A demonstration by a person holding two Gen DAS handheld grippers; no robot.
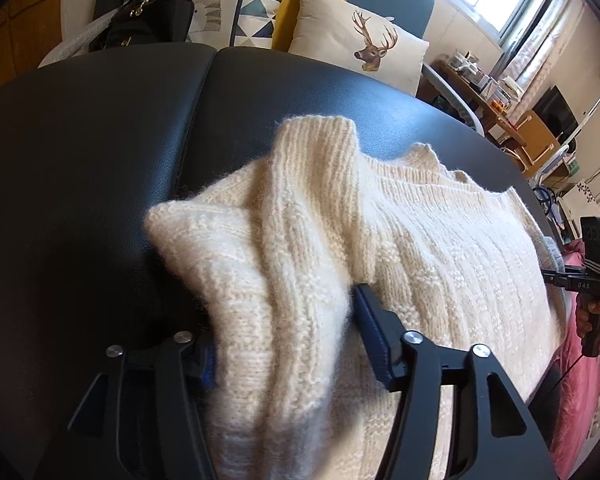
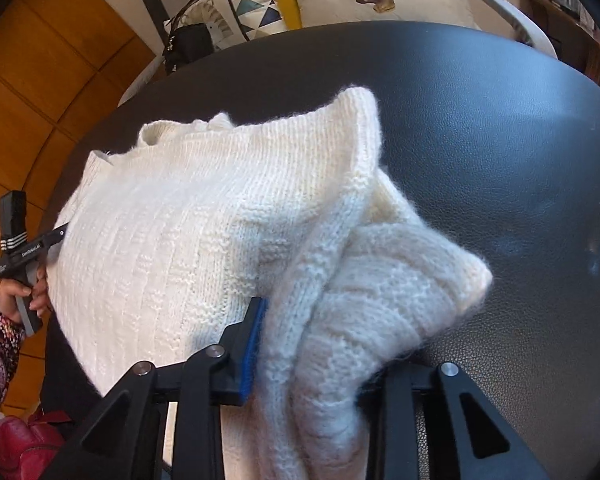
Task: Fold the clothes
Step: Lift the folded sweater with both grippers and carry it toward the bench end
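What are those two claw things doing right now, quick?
Left gripper: closed on a bunched fold of the cream sweater.
Right gripper: closed on another fold of the same sweater.

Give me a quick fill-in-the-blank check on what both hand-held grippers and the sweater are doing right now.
1. The left hand-held gripper is shut on a bunched fold of the cream ____.
2. The right hand-held gripper grips the sweater too, so ____ grippers hold it.
3. The sweater lies on a ____ leather surface.
4. The cushion behind it shows a ____ head.

Missing: sweater; both; black; deer
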